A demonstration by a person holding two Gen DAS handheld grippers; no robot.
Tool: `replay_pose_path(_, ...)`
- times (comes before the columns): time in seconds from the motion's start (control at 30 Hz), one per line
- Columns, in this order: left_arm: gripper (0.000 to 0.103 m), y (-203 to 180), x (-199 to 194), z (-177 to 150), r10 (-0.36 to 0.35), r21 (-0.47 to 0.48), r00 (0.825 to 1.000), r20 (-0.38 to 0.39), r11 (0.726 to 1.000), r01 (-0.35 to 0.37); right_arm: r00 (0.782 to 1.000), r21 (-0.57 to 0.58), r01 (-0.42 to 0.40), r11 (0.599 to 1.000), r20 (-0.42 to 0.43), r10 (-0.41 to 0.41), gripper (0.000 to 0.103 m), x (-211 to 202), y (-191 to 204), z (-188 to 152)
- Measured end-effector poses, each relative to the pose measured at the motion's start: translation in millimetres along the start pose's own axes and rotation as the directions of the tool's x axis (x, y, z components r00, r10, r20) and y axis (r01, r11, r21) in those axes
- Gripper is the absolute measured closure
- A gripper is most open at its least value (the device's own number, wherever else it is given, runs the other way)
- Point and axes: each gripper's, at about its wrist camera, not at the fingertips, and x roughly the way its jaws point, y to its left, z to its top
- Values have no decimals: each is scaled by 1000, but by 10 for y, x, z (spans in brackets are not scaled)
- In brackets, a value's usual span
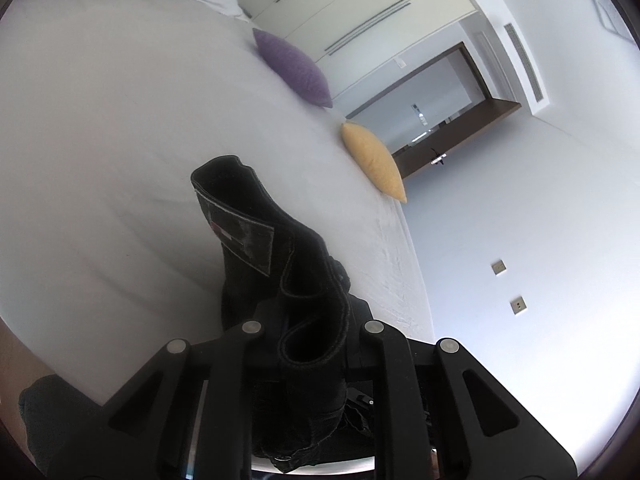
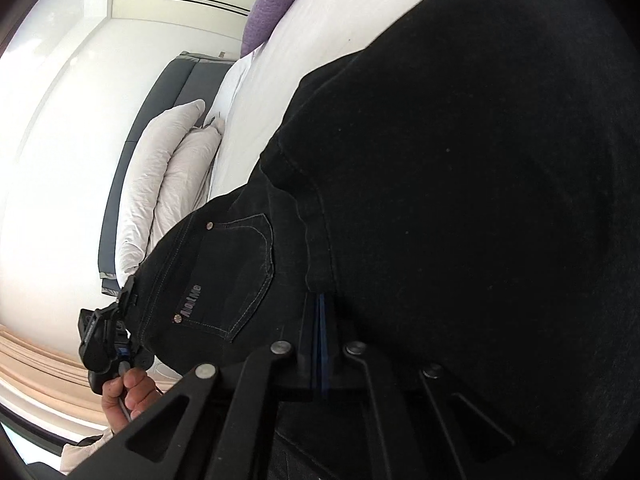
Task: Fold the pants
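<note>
The black denim pants [image 2: 440,200] hang above the white bed [image 1: 100,140]. In the left wrist view my left gripper [image 1: 312,320] is shut on the bunched waistband [image 1: 280,248], whose leather label faces the camera. In the right wrist view my right gripper [image 2: 320,320] is shut on the pants near the seat seam, beside the back pocket [image 2: 232,272]. The left gripper [image 2: 116,336] also shows there, at the waistband's far end, held by a hand. The legs fall out of sight to the right.
A purple cushion [image 1: 296,68] and a yellow cushion [image 1: 376,160] lie at the bed's far edge. White pillows [image 2: 168,176] rest against a grey headboard [image 2: 120,168]. Wardrobe doors [image 1: 360,4] and an open doorway [image 1: 436,112] stand beyond.
</note>
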Motion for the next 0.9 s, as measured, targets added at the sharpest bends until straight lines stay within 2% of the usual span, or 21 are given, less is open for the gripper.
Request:
replay_pose_path(0.17,89,-514,189,-40,-35,103,999,-34,994,38,1000,-21,-2,1000,10,3,103,27,11,-46)
replay_pose_path(0.4,89,-1233,551,-216,-72,224,990,-124,970,98,999,-12,-33,999,7,33,103,-24,-10,-36)
replay_pose_path(0.43,89,-1341,623,-257,-73,242,988,-139,965,105,999,-1,-50,999,18,50,99,-85,-17,-32)
replay_pose_path(0.47,89,-1455,700,-303,-76,253,985,-156,961,114,996,9,-83,997,41,83,87,-177,-21,-36)
replay_pose_path(0.5,89,-1547,778,-354,-79,266,982,-173,956,124,992,11,-109,994,68,108,81,-294,-19,-46)
replay_pose_path(0.53,89,-1641,860,-414,-78,284,979,-191,950,131,987,7,-128,992,97,127,76,-403,-25,-59)
replay_pose_path(0.6,89,-1817,1032,-566,-67,324,971,-228,936,140,977,9,-153,988,154,150,76,-694,-97,-70)
replay_pose_path(0.7,89,-2095,1363,-834,-57,365,952,-300,915,170,957,30,-154,988,255,142,76,-1192,-292,-91)
replay_pose_path(0.83,88,-2397,1839,-1261,-29,417,914,-404,884,212,917,56,-128,990,388,97,76,-1859,-584,-150)
replay_pose_path(0.9,89,-2466,2103,-1458,-5,440,894,-447,869,225,886,80,-133,988,456,82,76,-2170,-743,-204)
